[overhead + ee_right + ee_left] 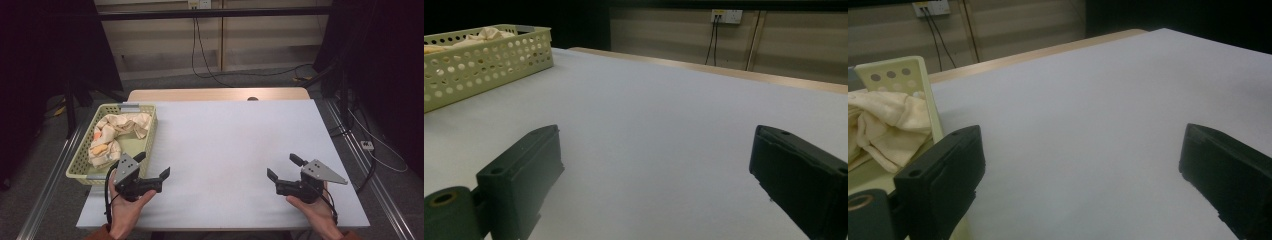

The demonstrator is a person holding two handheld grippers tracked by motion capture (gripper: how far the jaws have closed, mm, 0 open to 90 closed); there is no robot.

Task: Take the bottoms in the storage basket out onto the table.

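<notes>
Table: flat rectangular top (235, 145) under a smooth, matte white sheet; a pale wood edge strip shows along the far side
Basket: pale green plastic basket (151, 131), rectangular, its walls pierced with rows of round holes; it stands at the table's left edge, its near corner just beside the left gripper
Cloth: soft, crumpled cream cloth (120, 125) with orange patches, bunched in loose folds inside the basket
Left gripper: left gripper (153, 165), black and blocky with a grey three-cornered plate on top, held in the left hand (127, 210) near the table's front left; jaws spread wide with nothing between them
Right gripper: right gripper (284, 167), same build, held in the right hand (315, 212) near the front right, well apart from the basket; jaws spread wide, bare sheet between them
Jaw faces: thick matte black slabs with squared ends
</notes>
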